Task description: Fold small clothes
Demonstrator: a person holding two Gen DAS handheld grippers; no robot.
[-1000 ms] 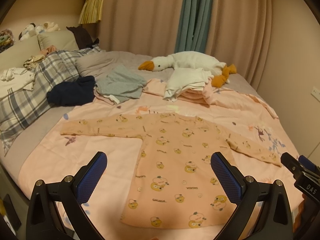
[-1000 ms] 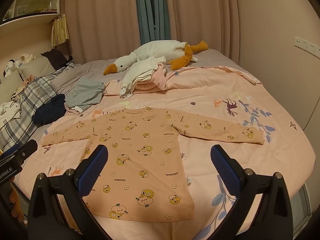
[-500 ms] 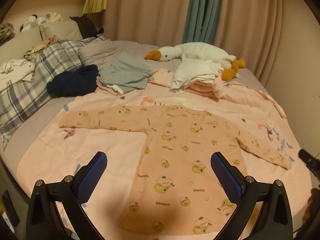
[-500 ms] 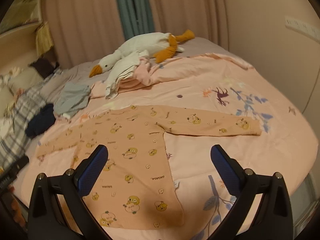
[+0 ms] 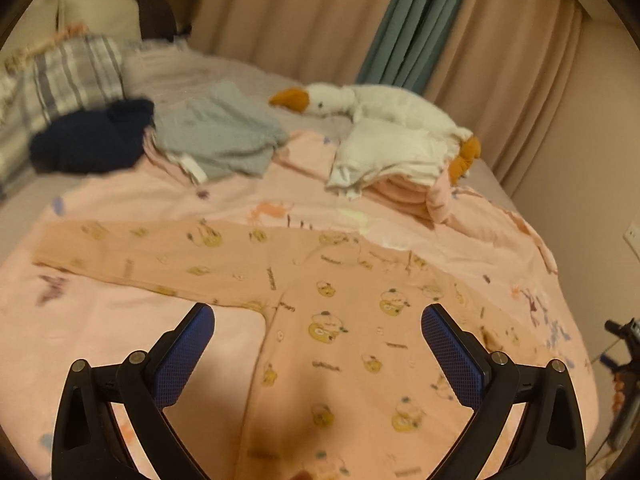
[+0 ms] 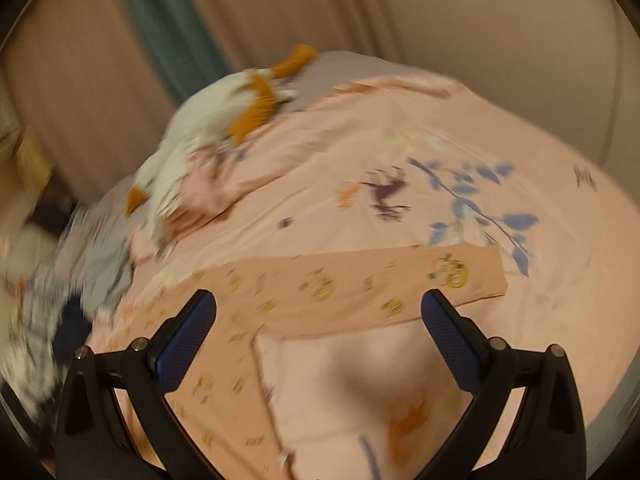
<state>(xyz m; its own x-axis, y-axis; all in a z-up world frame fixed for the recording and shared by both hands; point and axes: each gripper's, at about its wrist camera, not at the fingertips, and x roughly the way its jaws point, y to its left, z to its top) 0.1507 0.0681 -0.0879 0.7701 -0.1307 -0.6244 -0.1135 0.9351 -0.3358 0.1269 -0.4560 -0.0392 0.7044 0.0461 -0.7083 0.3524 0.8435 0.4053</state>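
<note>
**Both grippers wide apart over the flat top**

Left wrist view: your left gripper (image 5: 318, 340) hangs above the top (image 5: 340, 320) with its blue pads spread wide and nothing between them. The top lies flat on the pink sheet (image 5: 100, 320), sleeves stretched out to either side. Small printed words run across the fabric, too blurred to read. Beyond it sit a goose toy (image 5: 360, 104), a grey garment (image 5: 216, 136) and a navy one (image 5: 88, 140).

Right wrist view: your right gripper (image 6: 319, 334) is tilted, its fingers likewise far apart and empty, poised over the top's sleeve (image 6: 360, 284) and the sheet (image 6: 540, 340). The frame is smeared; no lettering is legible.
</note>
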